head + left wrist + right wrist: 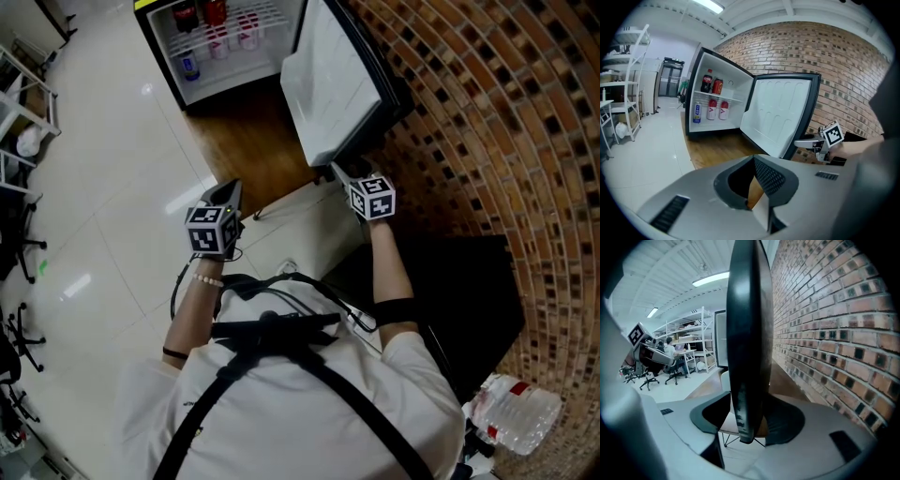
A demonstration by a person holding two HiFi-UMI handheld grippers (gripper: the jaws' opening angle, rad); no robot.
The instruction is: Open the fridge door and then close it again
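We see small black mini-fridge [159,56] at top centre of head view, its white-lined black door [328,84] swung wide, upper right. Right tongs [339,172] clamp door's free edge; left tongs [230,190] closed, empty. We judge door stiff, light, hinge-guided; best held at that outer edge.

White short-sleeved T-shirt [281,412] under black crossed harness straps [272,339], a pale bead bracelet [208,280] at their ten o'clock. The left gripper [228,187] and right gripper [339,171] each bear a black-and-white marker cube.

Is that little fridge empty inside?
No, the fridge holds bottles on its lower shelf and a red can above.
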